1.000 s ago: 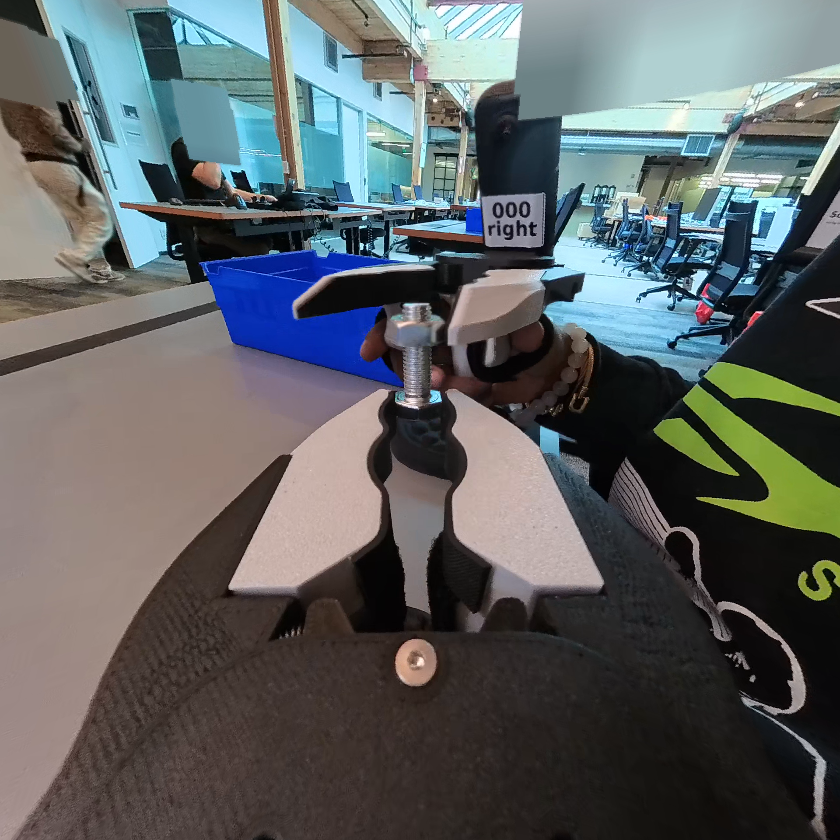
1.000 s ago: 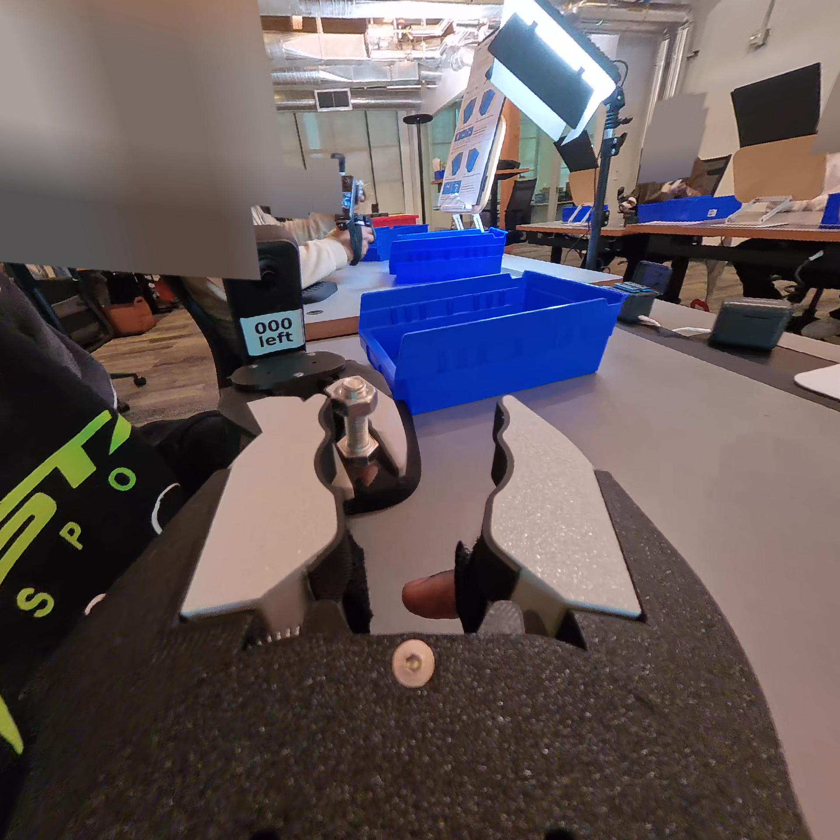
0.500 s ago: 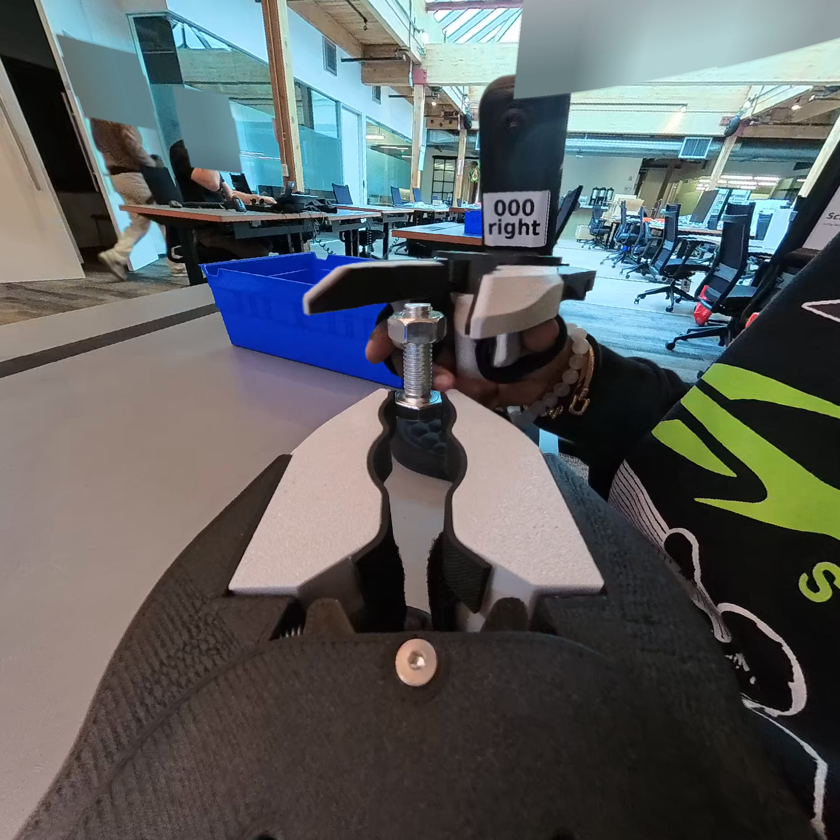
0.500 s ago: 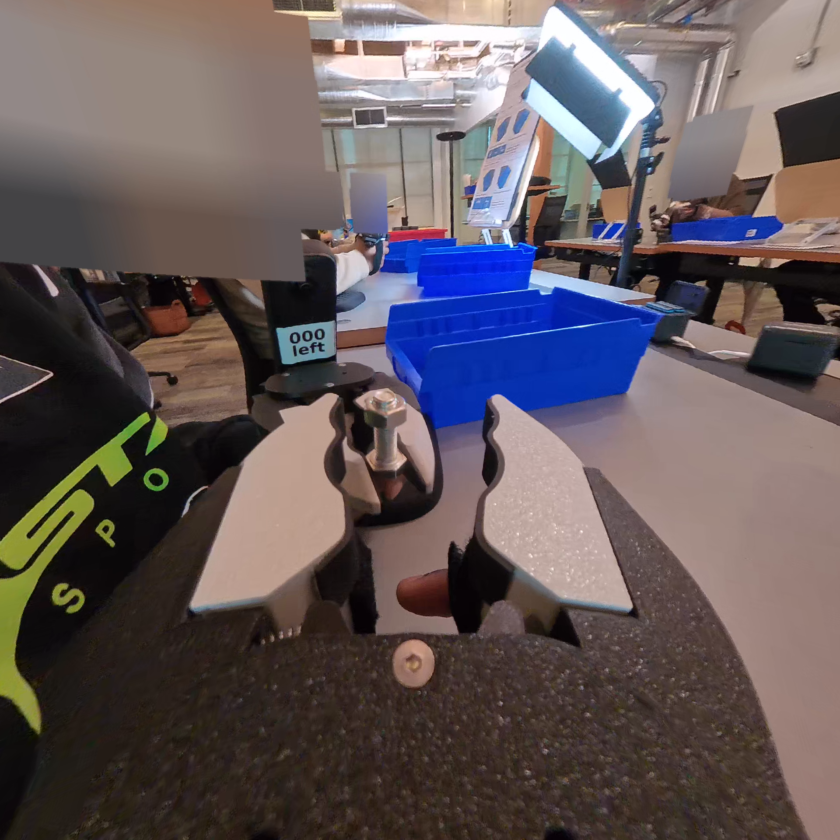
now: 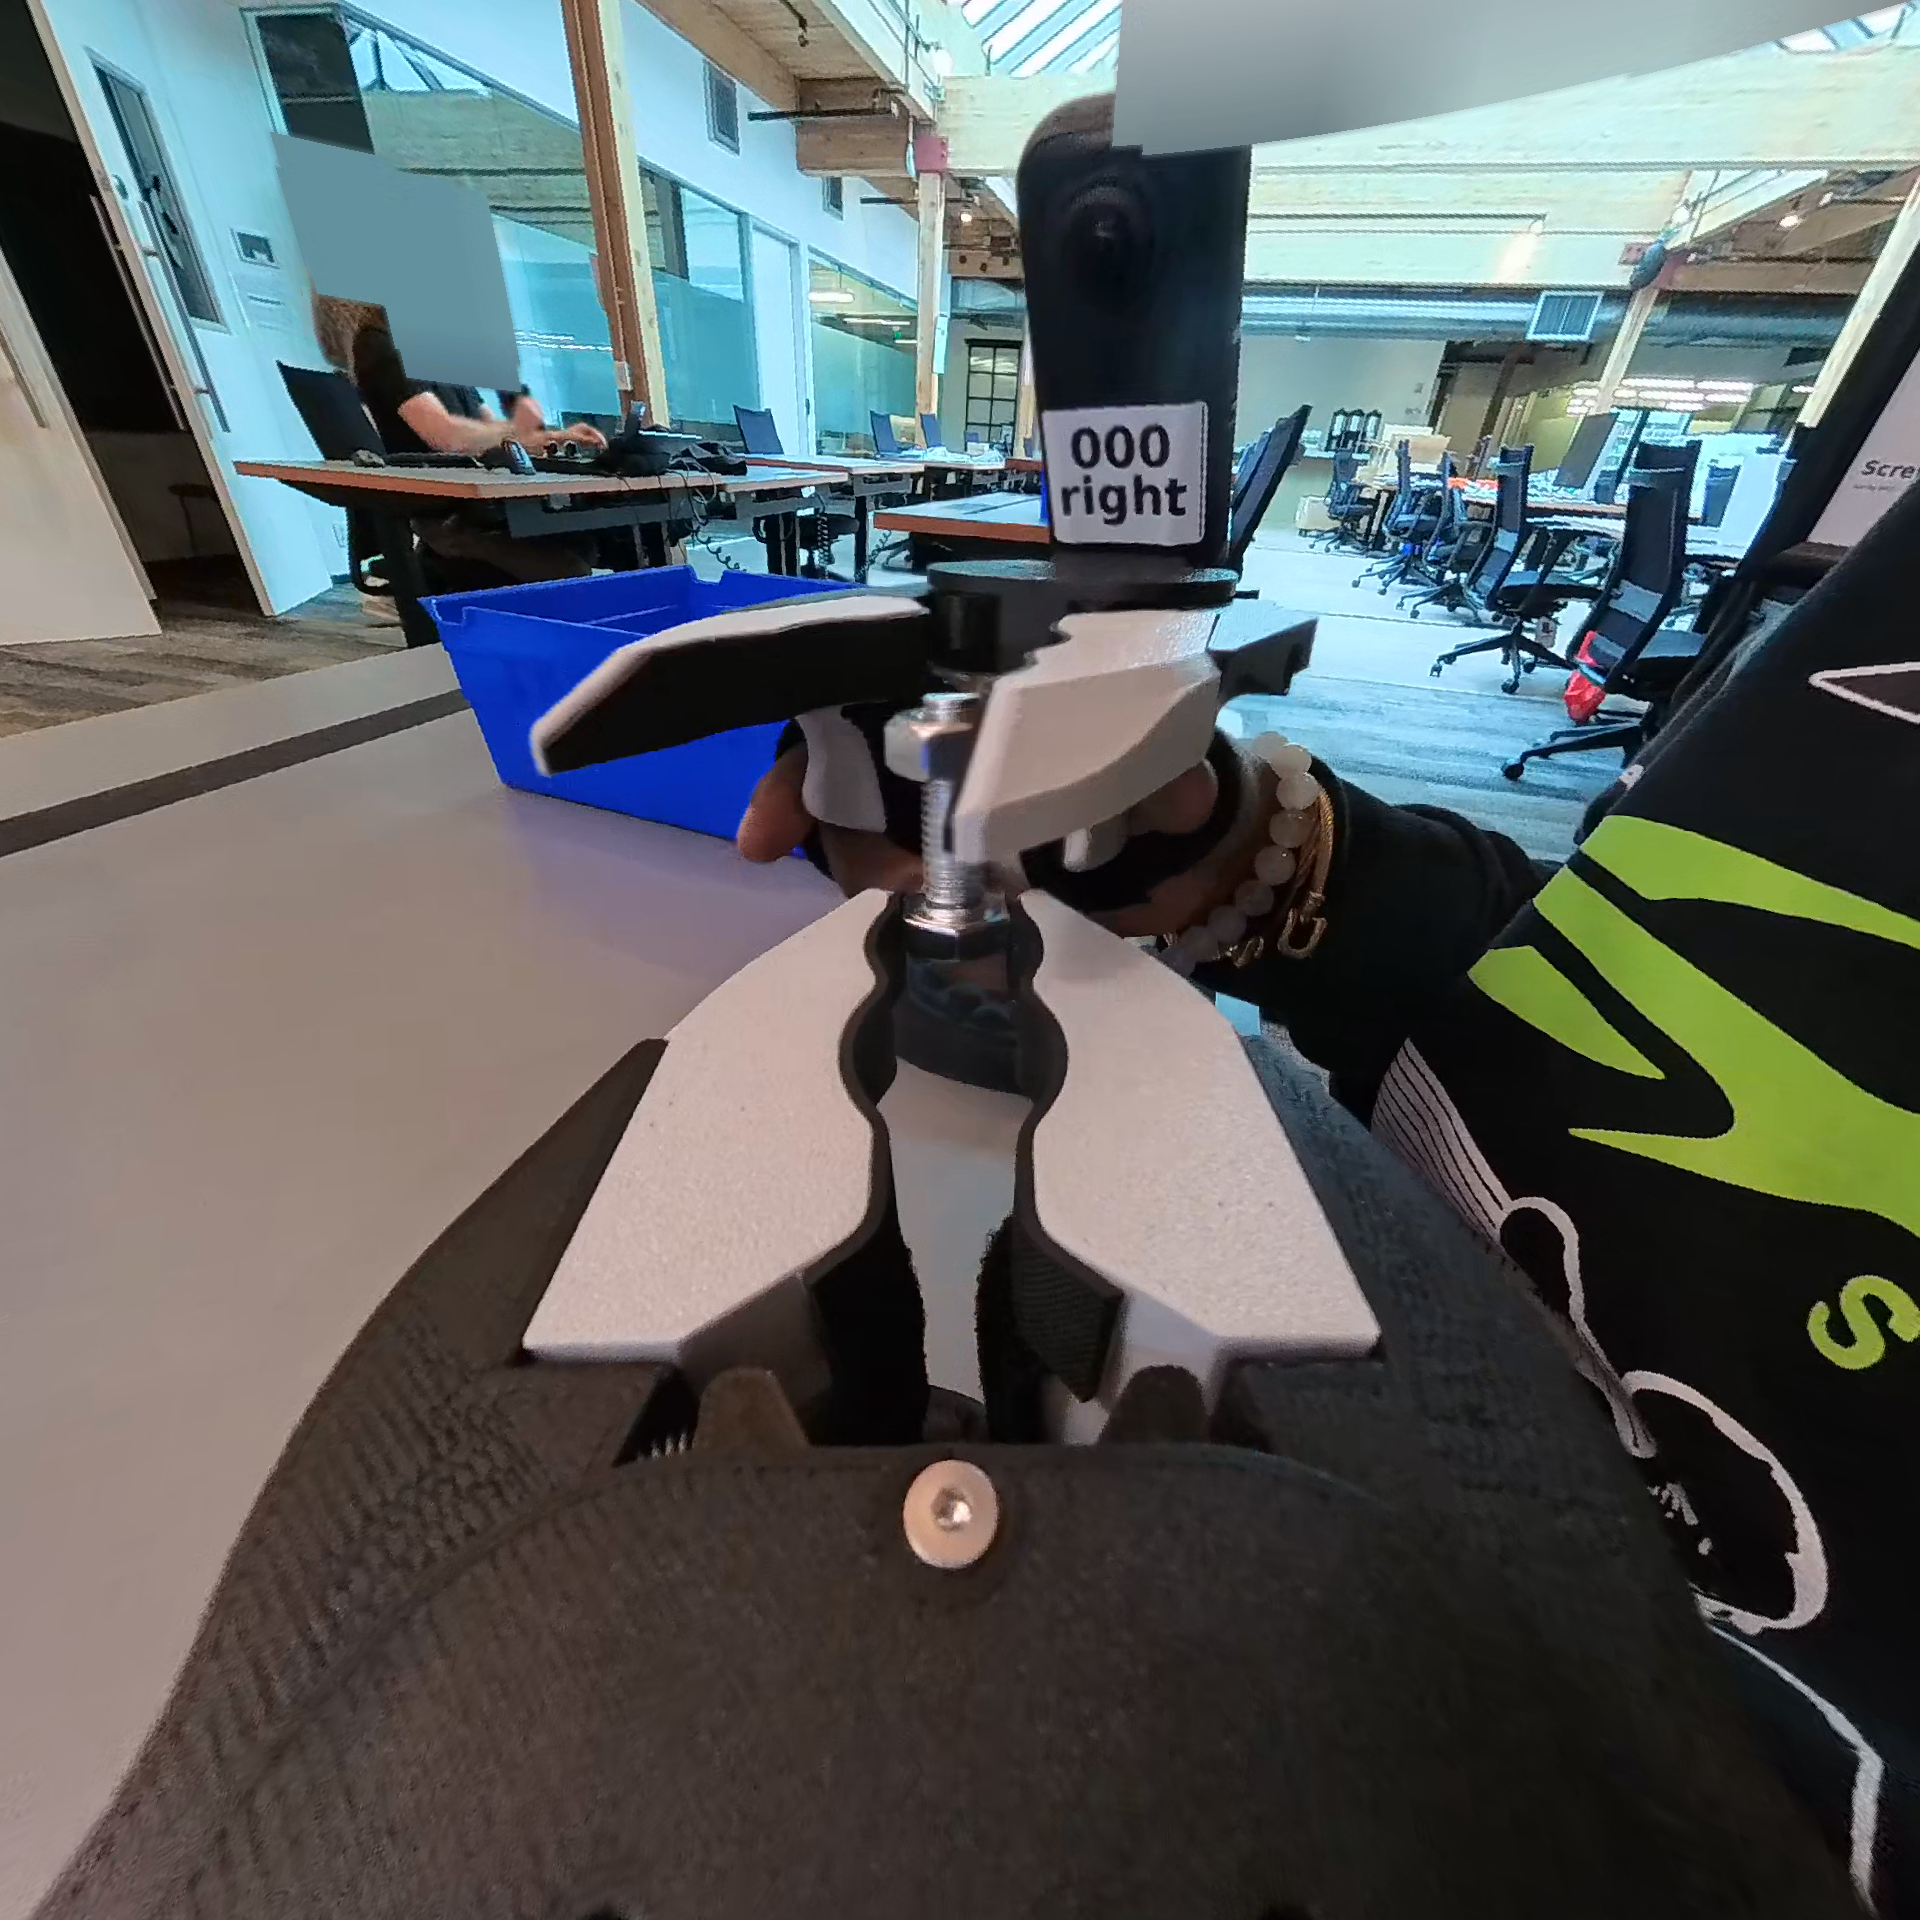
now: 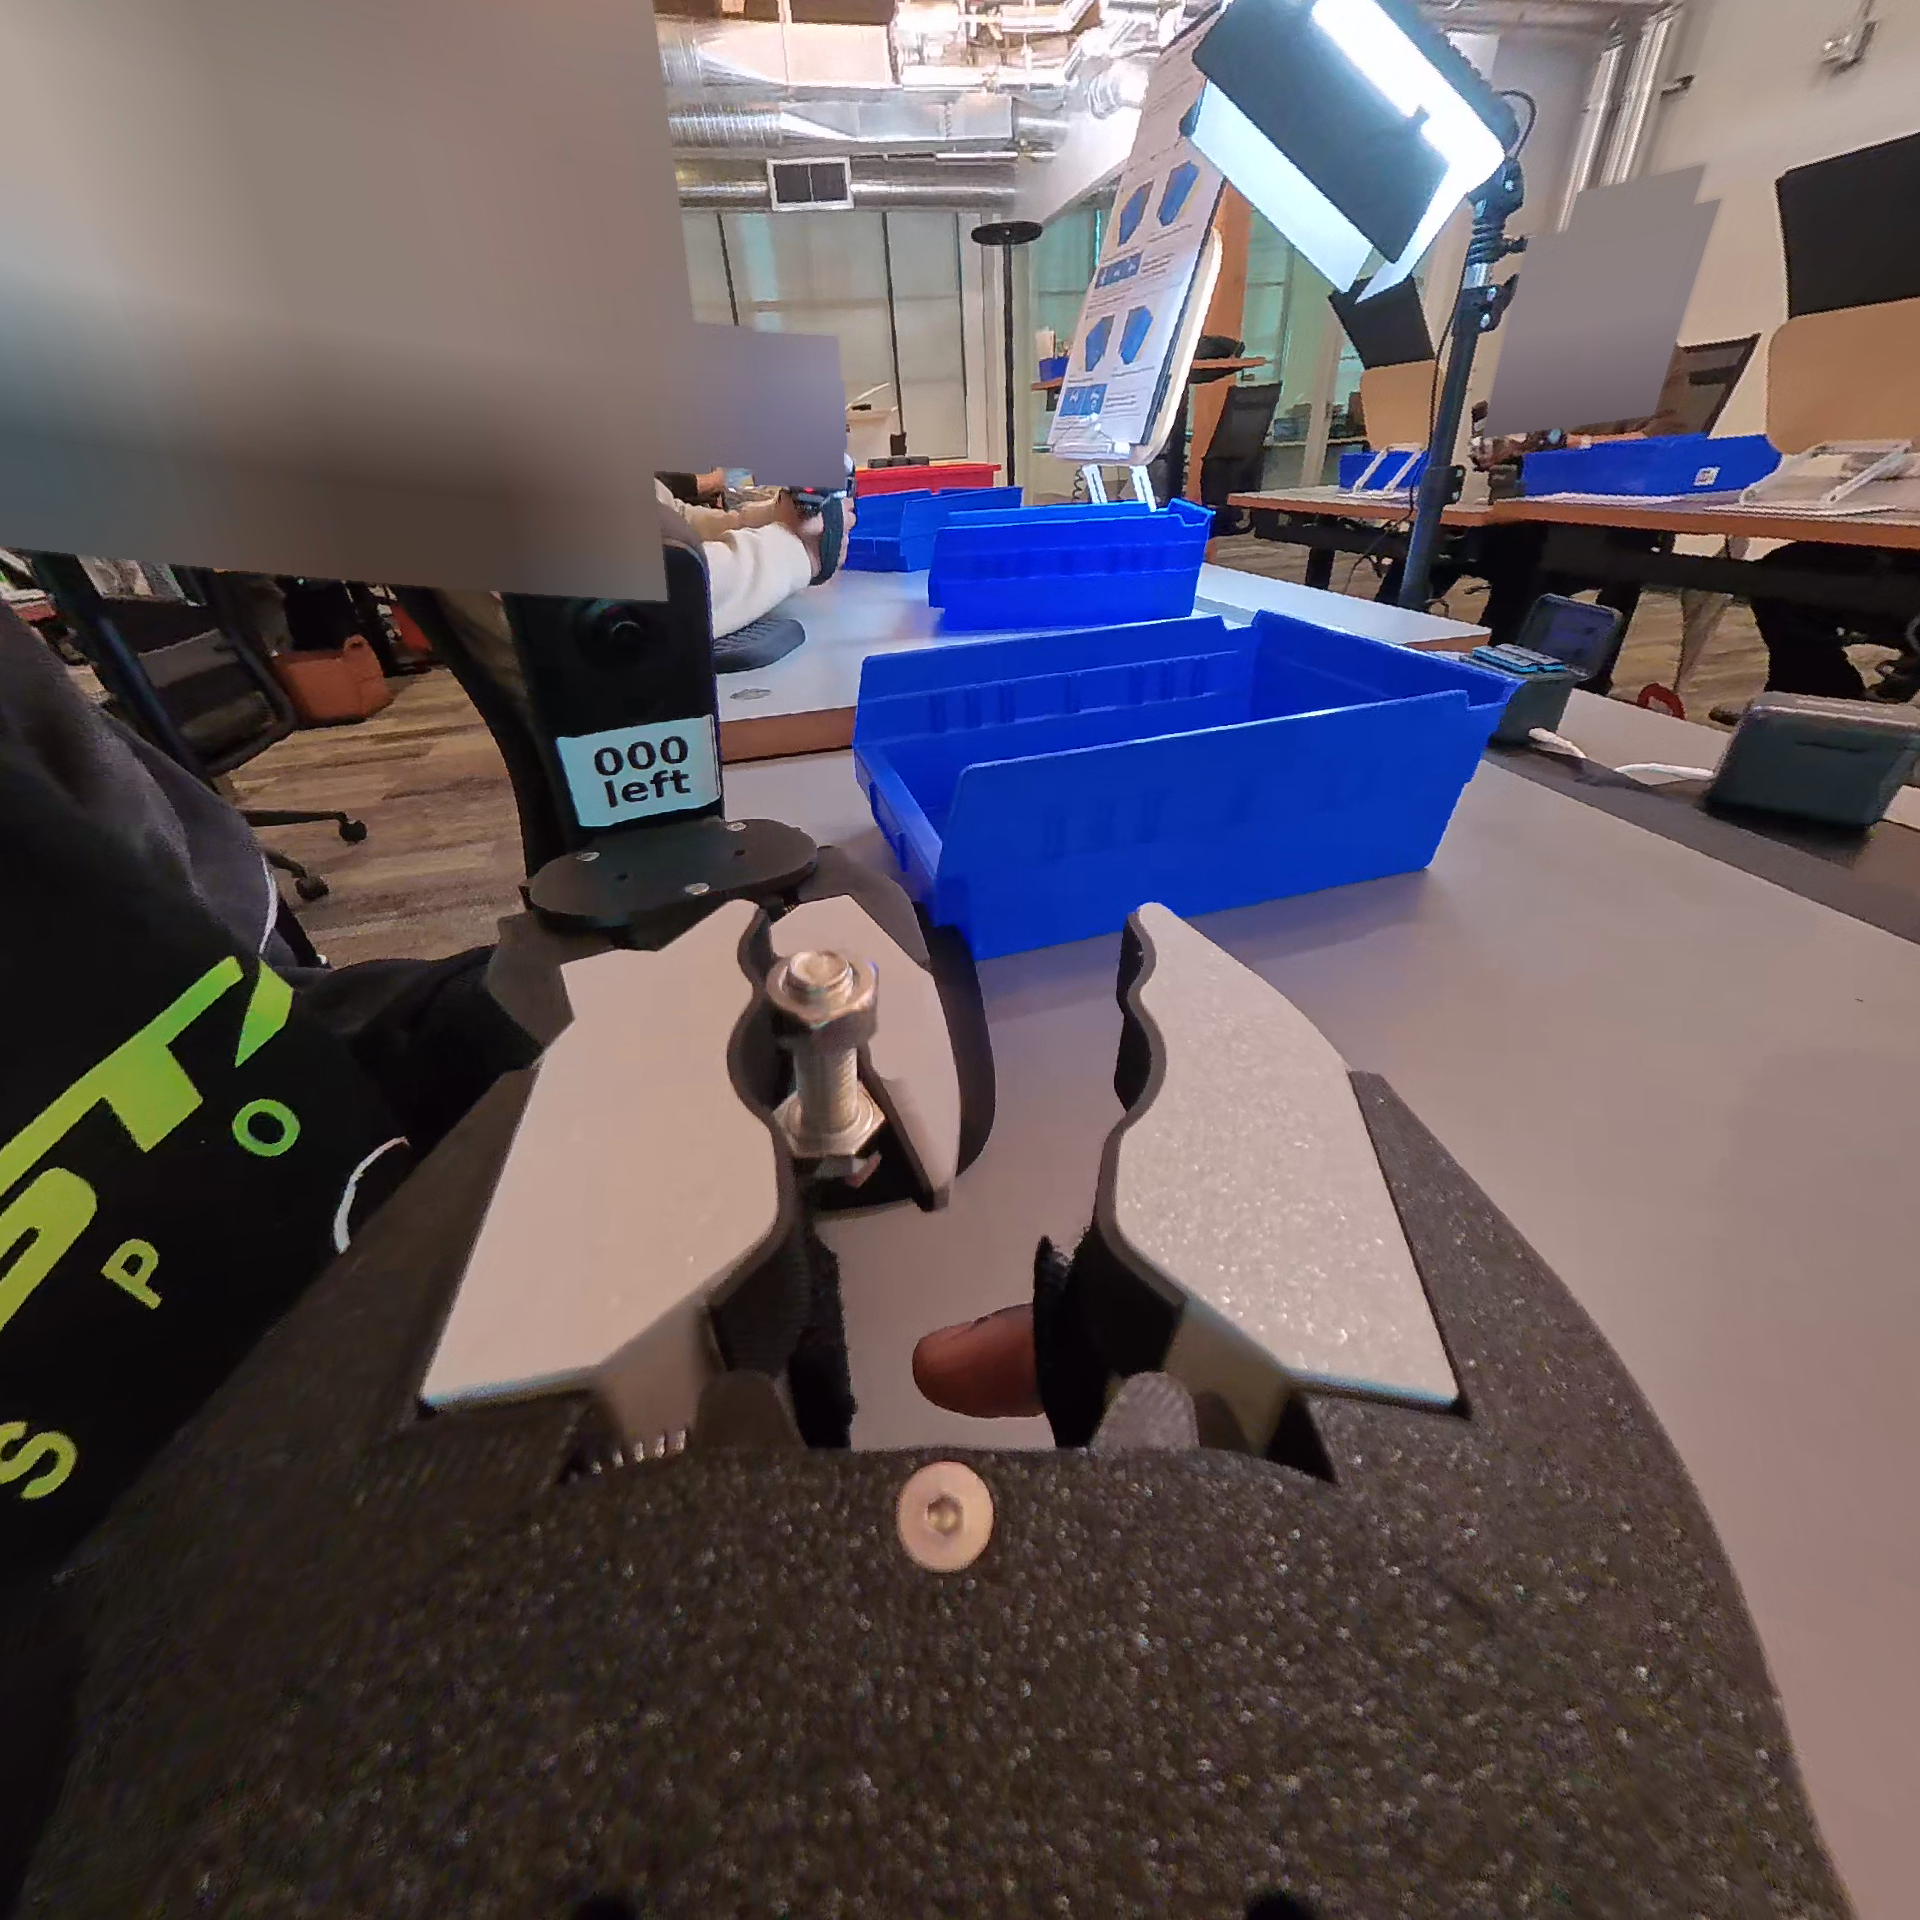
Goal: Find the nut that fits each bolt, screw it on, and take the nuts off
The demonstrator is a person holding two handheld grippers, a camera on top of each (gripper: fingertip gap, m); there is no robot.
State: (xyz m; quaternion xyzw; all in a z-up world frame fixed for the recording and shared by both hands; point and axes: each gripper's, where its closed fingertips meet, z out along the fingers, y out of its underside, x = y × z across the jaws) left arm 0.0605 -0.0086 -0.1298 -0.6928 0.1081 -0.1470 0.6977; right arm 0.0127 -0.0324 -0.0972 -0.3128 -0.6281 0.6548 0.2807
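Spanning both views, the grey desk [image 6: 1558, 1039] carries the same blue bin [image 6: 1195, 790] as a second ago, in the same spot beyond the work; only the camera angles have shifted. In the background of the left wrist view, a person who was walking by the doorway a second ago has left the frame, while another stays seated at a far desk.

The left gripper [image 5: 961, 940] has not changed: its white fingers [image 5: 769, 1122] are drawn narrow and clamp the head end of a silver bolt [image 5: 948, 831], which stands upright with its thread pointing up. That grip looks the same in all three moments.

The right gripper [image 6: 940, 956] is what differs. A second ago it hovered over the bolt with its fingers spread level above the top. Now it has sunk lower and tipped, so that in the left wrist view one white finger [image 5: 1081, 738] lies just beside the bolt's thread and covers part of it. Its jaws stand wide; the right wrist view shows a broad gap, with the bolt close against the left-hand finger [image 6: 623, 1143] and the other finger well apart from it.

The nut [image 6: 821, 992] sits at the very top of the bolt's thread, as before, between the spread fingers but not pinched.
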